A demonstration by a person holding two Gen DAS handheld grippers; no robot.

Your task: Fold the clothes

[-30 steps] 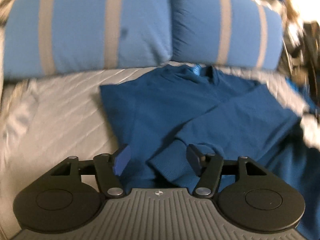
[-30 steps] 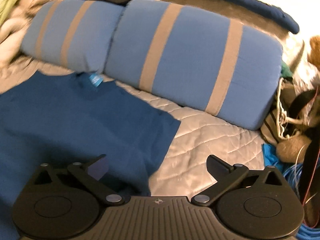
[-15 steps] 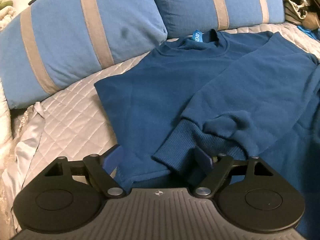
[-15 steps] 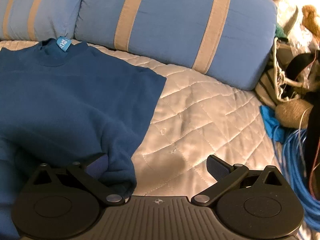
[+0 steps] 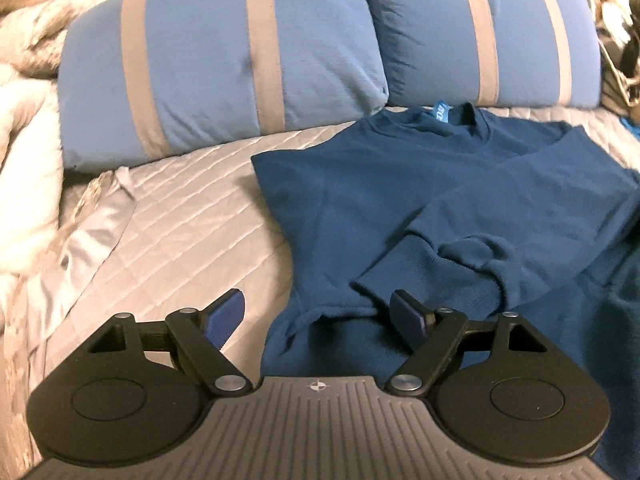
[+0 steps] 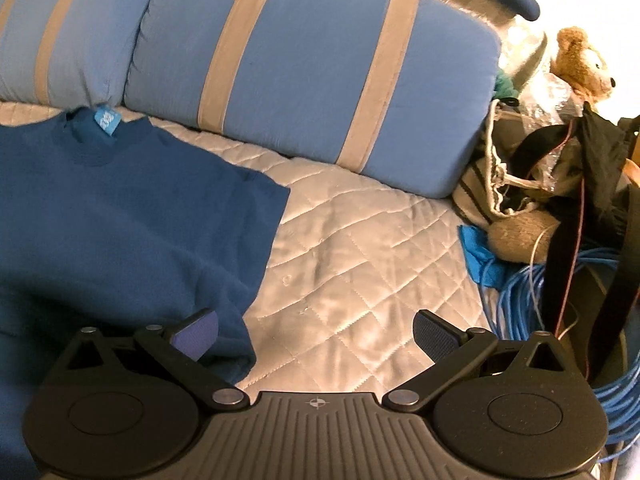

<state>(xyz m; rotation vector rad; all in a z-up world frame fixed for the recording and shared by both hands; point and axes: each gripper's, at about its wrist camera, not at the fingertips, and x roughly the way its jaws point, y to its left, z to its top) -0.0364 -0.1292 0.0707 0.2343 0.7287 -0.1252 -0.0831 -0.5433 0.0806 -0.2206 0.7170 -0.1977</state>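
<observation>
A dark blue sweater (image 5: 400,184) lies flat on the quilted grey bedspread (image 5: 180,220), collar and light blue label (image 5: 439,111) toward the pillows. One sleeve is folded across the body, its ribbed cuff (image 5: 420,276) resting just ahead of my left gripper (image 5: 316,308). That gripper is open, with the sweater's left edge lying loose between its fingers. In the right wrist view the sweater (image 6: 120,208) fills the left side. My right gripper (image 6: 316,330) is open over the sweater's right edge and bare quilt, its left finger (image 6: 196,334) above the fabric.
Two blue pillows with beige stripes (image 5: 224,64) (image 6: 320,64) line the head of the bed. A pale blanket (image 5: 24,152) is bunched at the left. At the right edge are a teddy bear (image 6: 584,64), a striped bag (image 6: 492,184), black straps and coiled blue cable (image 6: 528,304).
My left gripper's jaws have spread wider and it has shifted left, so the sweater edge now lies between the fingers. The right wrist view dipped toward the bed, then lifted again.
</observation>
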